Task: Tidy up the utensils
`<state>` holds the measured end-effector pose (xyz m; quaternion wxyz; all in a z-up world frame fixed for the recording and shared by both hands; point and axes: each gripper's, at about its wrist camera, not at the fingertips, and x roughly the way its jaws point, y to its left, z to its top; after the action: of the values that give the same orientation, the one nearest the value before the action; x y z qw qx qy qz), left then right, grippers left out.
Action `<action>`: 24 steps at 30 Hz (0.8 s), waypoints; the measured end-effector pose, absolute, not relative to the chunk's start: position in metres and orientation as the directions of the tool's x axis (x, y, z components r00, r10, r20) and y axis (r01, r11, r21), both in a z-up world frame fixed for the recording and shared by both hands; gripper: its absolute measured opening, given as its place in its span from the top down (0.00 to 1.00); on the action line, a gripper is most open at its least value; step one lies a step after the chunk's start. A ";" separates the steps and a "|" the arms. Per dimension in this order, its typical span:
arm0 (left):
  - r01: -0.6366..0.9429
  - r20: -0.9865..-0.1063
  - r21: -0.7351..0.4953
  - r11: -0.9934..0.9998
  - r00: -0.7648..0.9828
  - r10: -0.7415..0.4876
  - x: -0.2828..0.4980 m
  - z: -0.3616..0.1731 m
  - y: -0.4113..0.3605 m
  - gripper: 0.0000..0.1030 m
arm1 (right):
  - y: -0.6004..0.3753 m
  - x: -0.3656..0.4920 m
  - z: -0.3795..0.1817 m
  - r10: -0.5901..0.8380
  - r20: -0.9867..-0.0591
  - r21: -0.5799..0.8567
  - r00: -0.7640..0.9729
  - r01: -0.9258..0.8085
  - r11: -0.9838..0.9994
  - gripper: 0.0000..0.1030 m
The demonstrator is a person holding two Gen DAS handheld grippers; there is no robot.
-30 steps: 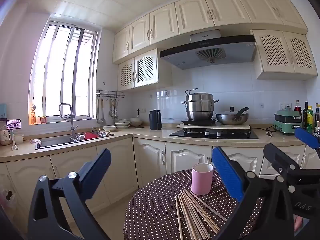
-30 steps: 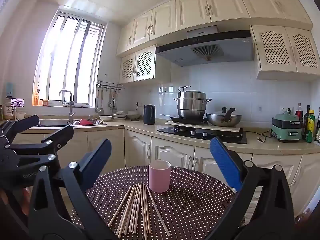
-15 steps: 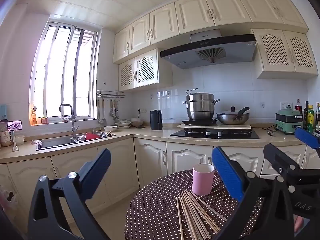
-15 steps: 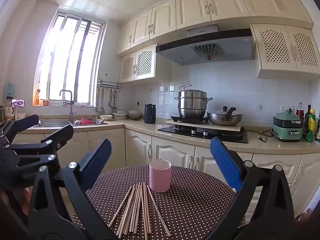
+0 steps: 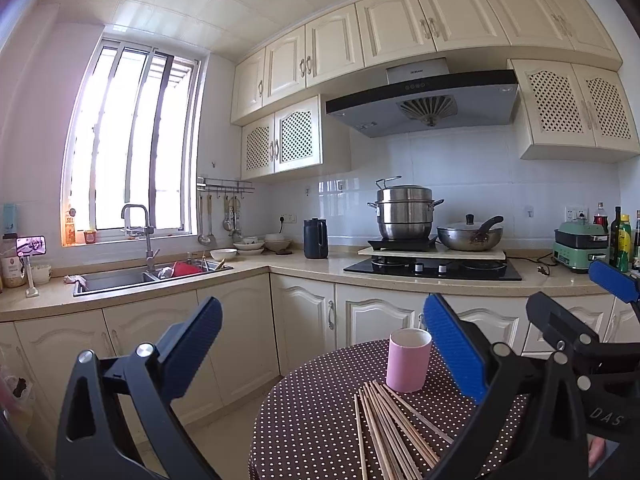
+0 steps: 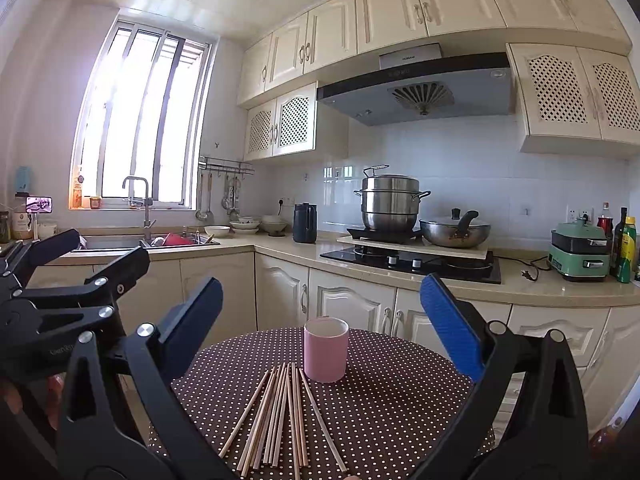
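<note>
A round table (image 6: 400,400) covered in a brown polka-dot cloth is seen ahead of both grippers. A pink cup (image 6: 325,355) is stood upright on it, and a loose bundle of wooden chopsticks (image 6: 280,416) is laid flat on the cloth at about 7 o'clock from the cup, the far tips lying just beside its base.

In the right wrist view the right gripper (image 6: 320,320) is held above the table with its jaws spread wide and nothing gripped; the cup is framed between the fingers. The left gripper (image 6: 52,272) is seen at 9 o'clock, off the table edge.

In the left wrist view the left gripper (image 5: 320,328) is likewise held wide open and empty, with the cup (image 5: 408,360) and chopsticks (image 5: 392,428) placed toward 4 o'clock.
</note>
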<state>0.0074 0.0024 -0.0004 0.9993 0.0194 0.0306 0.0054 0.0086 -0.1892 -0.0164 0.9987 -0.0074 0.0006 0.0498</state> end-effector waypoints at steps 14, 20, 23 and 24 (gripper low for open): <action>-0.015 -0.044 0.051 0.999 0.999 0.017 0.019 0.005 -0.002 0.04 | -0.189 0.018 -0.013 0.091 -0.010 -0.028 0.996 -0.091 0.995 0.06; -0.015 -0.040 0.069 0.997 0.999 0.018 0.027 0.005 -0.002 0.04 | -0.190 0.026 -0.014 0.094 -0.026 -0.016 0.995 -0.095 0.995 0.06; -0.036 -0.031 0.075 0.997 0.999 0.039 0.030 0.004 -0.004 0.04 | -0.187 0.031 -0.014 0.083 -0.034 -0.040 0.996 -0.084 0.996 0.06; -0.031 -0.035 0.069 0.997 0.999 0.033 0.032 0.004 -0.003 0.04 | -0.187 0.032 -0.014 0.079 -0.031 -0.044 0.996 -0.080 0.996 0.06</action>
<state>0.0320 -0.0031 0.0037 0.9991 0.0343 0.0181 0.0161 0.0315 -0.1874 -0.0139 0.9988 -0.0228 0.0146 0.0400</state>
